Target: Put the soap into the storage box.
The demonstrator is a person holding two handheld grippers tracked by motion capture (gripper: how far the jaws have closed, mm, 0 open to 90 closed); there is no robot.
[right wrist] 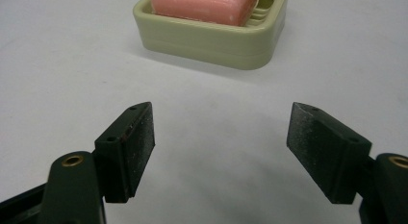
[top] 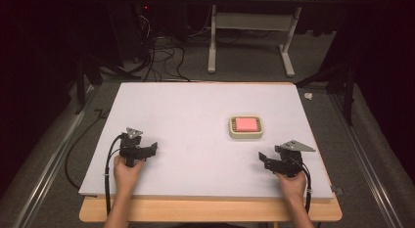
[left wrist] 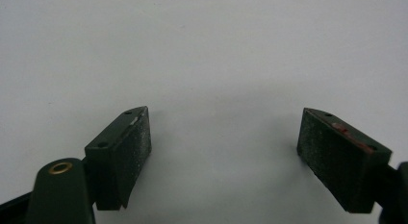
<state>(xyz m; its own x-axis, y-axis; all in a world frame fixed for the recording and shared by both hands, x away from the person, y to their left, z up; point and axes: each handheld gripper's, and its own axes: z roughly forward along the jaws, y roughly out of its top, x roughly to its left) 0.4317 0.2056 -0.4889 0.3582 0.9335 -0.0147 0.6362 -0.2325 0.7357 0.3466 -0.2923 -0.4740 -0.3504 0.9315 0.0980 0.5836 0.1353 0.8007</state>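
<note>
Pointing its empty, parted jaws at the dish, right gripper [right wrist: 219,152] | pink soap [right wrist: 204,5] in soap dish [right wrist: 211,39] lies just ahead, long axis crosswise | left gripper [left wrist: 223,156] also open, well apart | right hand nearer

Pink soap [right wrist: 202,6] in pale green-beige ribbed dish [right wrist: 211,43]; white table [top: 195,120]; black tools.
</note>
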